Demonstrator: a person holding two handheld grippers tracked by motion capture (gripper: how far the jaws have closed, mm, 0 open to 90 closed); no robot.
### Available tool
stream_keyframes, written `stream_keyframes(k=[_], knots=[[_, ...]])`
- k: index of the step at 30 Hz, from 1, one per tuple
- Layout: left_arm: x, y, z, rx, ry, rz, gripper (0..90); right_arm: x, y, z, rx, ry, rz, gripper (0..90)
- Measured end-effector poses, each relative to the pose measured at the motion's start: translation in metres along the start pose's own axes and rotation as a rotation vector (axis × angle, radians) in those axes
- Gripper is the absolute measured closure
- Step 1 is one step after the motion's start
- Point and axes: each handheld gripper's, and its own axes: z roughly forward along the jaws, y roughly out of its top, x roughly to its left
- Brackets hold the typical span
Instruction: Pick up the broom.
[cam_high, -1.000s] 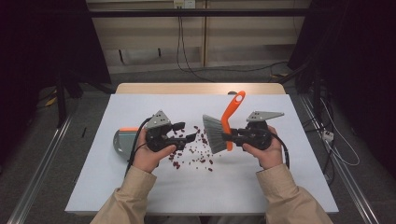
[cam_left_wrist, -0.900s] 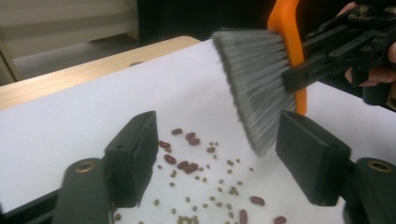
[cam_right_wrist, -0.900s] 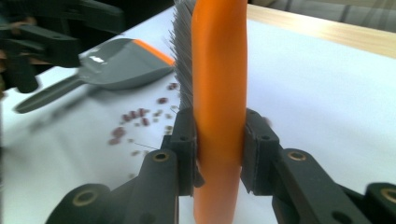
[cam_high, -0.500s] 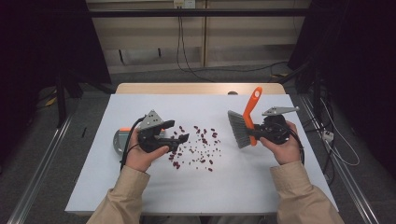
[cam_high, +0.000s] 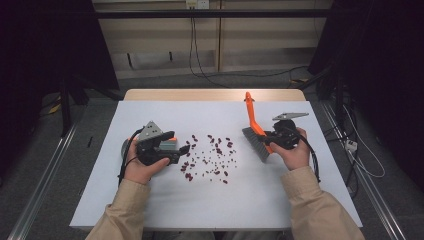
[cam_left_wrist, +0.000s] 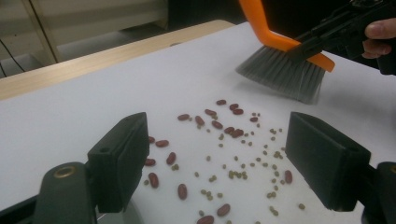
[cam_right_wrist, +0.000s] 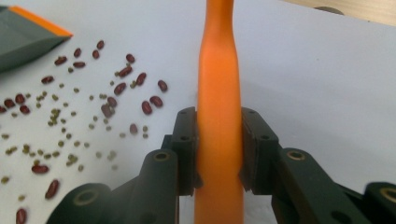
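the right gripper (cam_high: 272, 137) is clamped on the orange handle of the brush (cam_high: 254, 131) — in the right gripper view its two black jaws press flat against both sides of the handle (cam_right_wrist: 218, 116), which runs straight up between them. in the high view the brush stands at the right of the white table (cam_high: 150, 210), handle tipped up and away from the person, grey bristles (cam_high: 254, 144) low and facing the scattered beans (cam_high: 210, 155), with a bare strip of table between bristles and the nearest beans. the beans — dark red ones mixed with smaller green ones — lie spread across the middle of the table, between the two grippers. the left gripper (cam_high: 184, 150) sits at the left edge of the scatter, its jaws wide apart with nothing between them; in the left gripper view beans lie on the table in the gap between the jaws and the brush (cam_left_wrist: 285, 65) shows beyond them. a grey dustpan with an orange edge (cam_right_wrist: 28, 32) lies just beside the beans on the left gripper's side.
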Motion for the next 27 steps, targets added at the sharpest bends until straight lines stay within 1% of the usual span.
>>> stream_keyframes(k=[2, 3, 4, 5, 6, 8, 10, 11, 13, 15, 16, 18, 19, 22, 25, 27], knots=[[0.003, -0.002, -0.001, 0.001, 0.005, -0.003, 21.5, 0.002, 0.0, 0.006, -0.003, 0.0, 0.003, 69.2], [0.003, -0.002, -0.002, 0.0, 0.01, -0.006, 21.4, 0.002, -0.001, 0.01, -0.005, 0.003, -0.003, 68.7], [0.004, -0.003, -0.002, -0.004, 0.012, -0.006, 21.4, 0.004, -0.002, 0.013, 0.003, 0.002, -0.004, 68.3], [0.005, -0.003, -0.003, -0.003, 0.014, -0.007, 21.3, 0.005, -0.002, 0.014, -0.009, -0.003, -0.001, 68.0], [0.005, -0.003, -0.004, -0.004, 0.016, -0.009, 21.2, 0.006, -0.003, 0.015, -0.027, 0.002, -0.001, 67.6], [0.005, -0.003, -0.004, -0.003, 0.018, -0.01, 21.0, 0.007, -0.003, 0.016, -0.036, 0.015, 0.005, 67.0], [0.005, -0.004, -0.004, -0.001, 0.02, -0.006, 20.8, 0.009, -0.003, 0.016, -0.038, 0.008, -0.008, 65.8], [0.005, -0.004, -0.004, -0.001, 0.021, -0.005, 20.5, 0.009, -0.004, 0.017, -0.037, 0.011, -0.015, 65.3], [0.005, -0.004, -0.005, -0.001, 0.021, -0.006, 19.6, 0.009, -0.004, 0.017, -0.025, 0.004, -0.023, 64.1], [0.005, -0.004, -0.006, -0.001, 0.024, -0.006, 18.5, 0.009, -0.005, 0.017, -0.011, -0.002, -0.042, 60.9], [0.006, -0.005, -0.006, -0.001, 0.024, -0.007, 18.0, 0.009, -0.006, 0.016, -0.001, -0.008, -0.055, 60.9], [0.006, -0.006, -0.007, 0.001, 0.028, -0.007, 17.6, 0.011, -0.006, 0.013, 0.002, -0.043, -0.075, 63.0], [0.006, -0.006, -0.007, 0.003, 0.028, -0.007, 17.5, 0.011, -0.006, 0.012, 0.004, -0.05, -0.082, 63.7], [0.007, -0.008, -0.007, 0.013, 0.032, -0.007, 17.3, 0.011, -0.006, 0.01, 0.007, -0.066, -0.094, 68.3], [0.008, -0.01, -0.009, 0.013, 0.036, -0.006, 17.0, 0.011, -0.008, 0.014, 0.021, -0.076, -0.125, 70.0], [0.01, -0.01, -0.011, 0.012, 0.042, -0.002, 17.1, 0.012, -0.008, 0.015, 0.015, -0.076, -0.12, 70.6]])
